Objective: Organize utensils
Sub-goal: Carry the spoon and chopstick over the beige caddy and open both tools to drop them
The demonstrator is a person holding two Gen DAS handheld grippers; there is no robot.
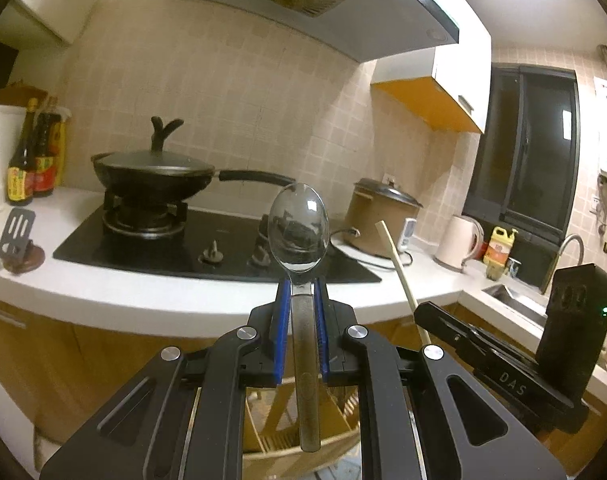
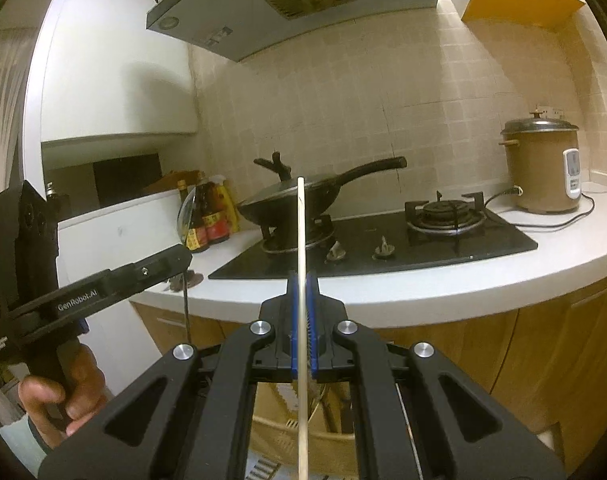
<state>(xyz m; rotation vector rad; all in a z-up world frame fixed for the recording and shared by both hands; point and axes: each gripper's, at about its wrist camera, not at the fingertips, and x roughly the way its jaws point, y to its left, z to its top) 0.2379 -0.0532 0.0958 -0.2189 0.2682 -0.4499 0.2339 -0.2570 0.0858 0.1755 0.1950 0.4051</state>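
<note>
Left wrist view: my left gripper (image 1: 302,292) clamps spoon (image 1: 299,228) handle; my right gripper (image 2: 301,284) pinches chopstick (image 2: 301,240).

right hand-held gripper (image 2: 302,280) clamping chopstick (image 2: 301,232), wok (image 2: 287,200) beyond

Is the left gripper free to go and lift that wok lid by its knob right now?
Probably not. The left gripper is shut on a clear spoon, so its jaws are occupied. The path to the lid knob looks open, but the spoon must be put down first.
</note>
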